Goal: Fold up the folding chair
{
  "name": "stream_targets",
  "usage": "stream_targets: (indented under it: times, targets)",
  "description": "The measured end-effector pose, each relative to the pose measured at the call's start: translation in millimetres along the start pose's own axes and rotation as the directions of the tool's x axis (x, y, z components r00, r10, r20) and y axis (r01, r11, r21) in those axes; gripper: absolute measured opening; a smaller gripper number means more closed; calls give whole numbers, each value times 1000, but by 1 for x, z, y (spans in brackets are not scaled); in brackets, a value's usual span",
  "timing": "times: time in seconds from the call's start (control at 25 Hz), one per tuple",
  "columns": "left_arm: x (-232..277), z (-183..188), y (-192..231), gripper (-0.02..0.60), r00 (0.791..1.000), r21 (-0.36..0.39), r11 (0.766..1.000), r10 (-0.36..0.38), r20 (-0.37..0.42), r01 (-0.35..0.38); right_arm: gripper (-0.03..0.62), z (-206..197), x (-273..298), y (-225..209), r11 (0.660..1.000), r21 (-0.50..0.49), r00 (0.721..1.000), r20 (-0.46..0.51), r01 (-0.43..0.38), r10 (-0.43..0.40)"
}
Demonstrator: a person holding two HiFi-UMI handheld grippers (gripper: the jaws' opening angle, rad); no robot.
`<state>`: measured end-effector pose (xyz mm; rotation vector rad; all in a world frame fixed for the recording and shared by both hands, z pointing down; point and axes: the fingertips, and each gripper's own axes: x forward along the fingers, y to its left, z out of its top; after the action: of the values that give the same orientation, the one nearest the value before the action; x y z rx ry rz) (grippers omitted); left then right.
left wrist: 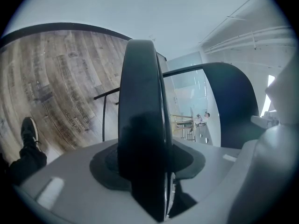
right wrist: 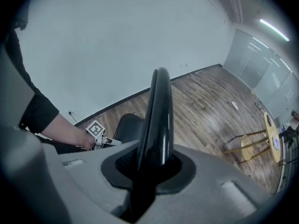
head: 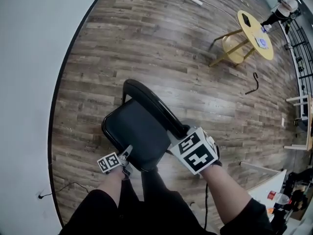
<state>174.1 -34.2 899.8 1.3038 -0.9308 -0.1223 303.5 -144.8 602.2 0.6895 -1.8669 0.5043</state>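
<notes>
1. on the wood floor [head: 146, 38], right at the person's feet: black folding chair [head: 142, 126], not folded yet. seat [head: 132, 131] lies roughly flat, backrest [head: 149, 98] arcs along its far side.
2. left gripper [head: 128, 155]: jaws clamped on the seat's near edge, thick pad filling the gap betw. them.
3. right gripper [head: 180, 135]: jaws pinched on the backrest's near end, thin rim betw. them.
4. step in hand (judged): both grips set, fold at its very start.
5. next move (judged): left swings the seat edge up toward the backrest, right steadies the frame. keep both pinches firm, since the thin rim may slip.
6. head view only: whole chair w/ both grips at once; yellow table [head: 254, 31] well apart.
7. left gripper view only: seat seen edge-on, so its thickness shows. also a shoe [left wrist: 29, 130] on the floor.
8. right gripper view only: backrest rim edge-on, plus the left gripper at the seat from the side.
</notes>
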Motion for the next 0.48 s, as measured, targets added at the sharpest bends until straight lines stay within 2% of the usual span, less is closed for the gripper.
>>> stream_targets:
  times: [0.48]
  targets:
    - [-5,-24,-36,192,999,-45,999,19,43,-17,46,-7,-12,46,996,-89,1000,-1,-7,7]
